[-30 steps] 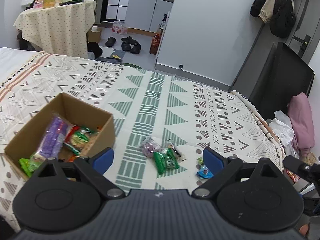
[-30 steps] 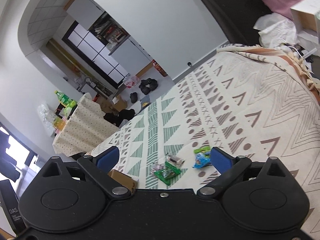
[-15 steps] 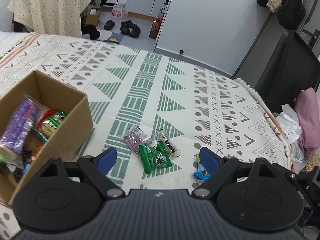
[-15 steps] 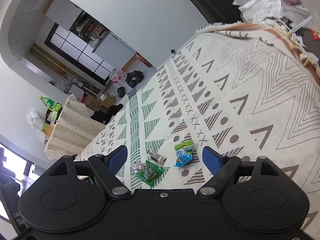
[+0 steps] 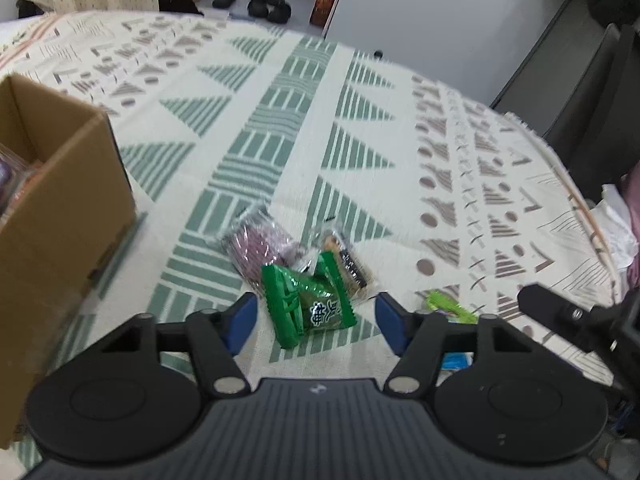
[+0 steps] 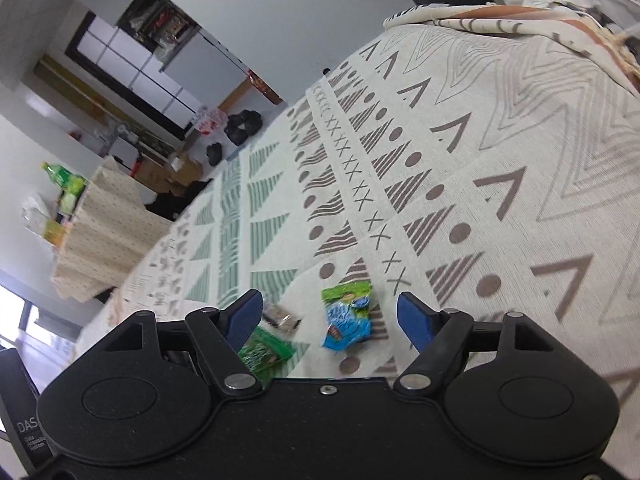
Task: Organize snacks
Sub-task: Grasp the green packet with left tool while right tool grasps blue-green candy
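Note:
A green snack packet (image 5: 308, 300) lies on the patterned bedspread, with a purple packet (image 5: 258, 246) and a clear-wrapped brown snack (image 5: 344, 258) behind it. My left gripper (image 5: 316, 316) is open, its jaws either side of the green packet, just above it. A cardboard box (image 5: 60, 208) with snacks stands at the left. My right gripper (image 6: 332, 318) is open, with a blue-and-green packet (image 6: 346, 316) between its jaws; the green packet (image 6: 264, 354) shows at its left finger.
The blue-and-green packet (image 5: 448, 306) lies right of the left gripper, partly hidden. The right gripper's body (image 5: 576, 320) reaches in from the right. The bed edge drops off at the right, by a black chair (image 5: 592, 120) and clothes. Shoes (image 5: 268, 4) lie on the floor beyond.
Both grippers have moved forward and down toward the snacks. The left one now brackets the green packet; the right one now brackets the blue-and-green packet. Both stay open.

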A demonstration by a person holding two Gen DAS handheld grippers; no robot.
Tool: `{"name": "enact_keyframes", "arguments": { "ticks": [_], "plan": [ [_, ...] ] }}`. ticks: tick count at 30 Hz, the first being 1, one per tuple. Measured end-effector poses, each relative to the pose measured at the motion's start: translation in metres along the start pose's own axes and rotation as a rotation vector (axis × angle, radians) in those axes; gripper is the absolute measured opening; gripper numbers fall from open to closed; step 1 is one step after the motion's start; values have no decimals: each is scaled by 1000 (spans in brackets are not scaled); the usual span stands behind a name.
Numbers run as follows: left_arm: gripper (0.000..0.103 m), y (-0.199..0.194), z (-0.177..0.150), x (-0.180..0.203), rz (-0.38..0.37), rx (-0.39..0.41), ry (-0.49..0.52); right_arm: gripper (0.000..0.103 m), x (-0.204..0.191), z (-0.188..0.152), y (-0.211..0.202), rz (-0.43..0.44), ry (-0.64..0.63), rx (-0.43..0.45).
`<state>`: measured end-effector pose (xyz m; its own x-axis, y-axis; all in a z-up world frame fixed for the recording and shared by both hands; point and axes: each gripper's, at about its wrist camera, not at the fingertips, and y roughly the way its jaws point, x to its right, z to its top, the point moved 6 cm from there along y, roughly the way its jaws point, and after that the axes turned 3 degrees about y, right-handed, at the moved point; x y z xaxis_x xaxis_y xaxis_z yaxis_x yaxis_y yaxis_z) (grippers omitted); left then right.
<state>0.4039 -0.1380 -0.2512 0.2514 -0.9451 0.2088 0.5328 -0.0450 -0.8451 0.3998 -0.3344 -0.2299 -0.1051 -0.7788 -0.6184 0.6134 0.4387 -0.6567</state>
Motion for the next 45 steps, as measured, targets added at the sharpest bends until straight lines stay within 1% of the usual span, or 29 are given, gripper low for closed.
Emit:
{"name": "enact_keyframes", "arguments": {
  "ticks": [3,4,5,10,13,14,16,17,18,20,21,22,23,24,27,31,33,34,35,36,40,42,45],
  "plan": [
    [48,10,-1,-1,2,-22,-11,74,-1,3,10,-8,-20,-6],
    [40,12,-2,-2,5,-28,-18,74,-1,4,12,-11,-24,-7],
    [36,14,-2,-3,0,-32,-24,74,-2,2,14,-9,-27,-8],
    [31,11,1,-3,-2,-30,-37,74,-7,-4,27,-26,-67,-37],
    [30,7,2,-4,-4,-21,-38,70,-7,-7,36,-39,-79,-54],
    [30,4,2,-4,-3,-16,-35,67,-7,-8,38,-46,-84,-57],
    [30,1,3,-5,2,-13,-35,58,-7,-10,43,-58,-94,-70],
    [30,-1,3,-6,3,-12,-38,49,-7,-12,44,-60,-93,-81],
    [30,-4,4,-7,2,-9,-40,36,-6,-15,45,-58,-92,-94],
    [30,-11,5,-7,1,2,-40,26,-5,-19,46,-69,-102,-101],
    [30,-15,6,-7,-1,9,-38,18,-4,-19,44,-63,-101,-97],
    [30,-19,6,-6,-1,15,-38,14,-5,-19,42,-46,-90,-99],
    [30,-23,6,-7,0,20,-39,4,-5,-18,38,-28,-75,-102],
    [30,-27,6,-7,-1,24,-39,0,-6,-18,35,-17,-67,-99],
    [30,-38,7,-7,2,42,-27,0,-6,-18,27,17,-48,-95],
    [30,-46,9,-9,-2,56,-37,0,-3,-13,18,31,4,-79],
    [30,-47,11,-10,-4,62,-40,9,-2,-10,14,32,35,-74],
    [30,-47,11,-10,-5,62,-42,17,0,-8,13,27,48,-70],
    [30,-46,11,-10,-7,61,-44,37,1,-7,11,24,55,-58],
    [30,-46,11,-10,-9,61,-44,48,1,-6,9,21,56,-44],
    [30,-43,11,-11,-9,53,-45,48,1,-5,13,24,59,-38],
    [30,-41,11,-13,-7,49,-48,55,-2,-6,17,7,34,-36],
    [30,-38,13,-17,-1,45,-51,61,-8,-6,26,-24,-30,-31]
  ]
}}
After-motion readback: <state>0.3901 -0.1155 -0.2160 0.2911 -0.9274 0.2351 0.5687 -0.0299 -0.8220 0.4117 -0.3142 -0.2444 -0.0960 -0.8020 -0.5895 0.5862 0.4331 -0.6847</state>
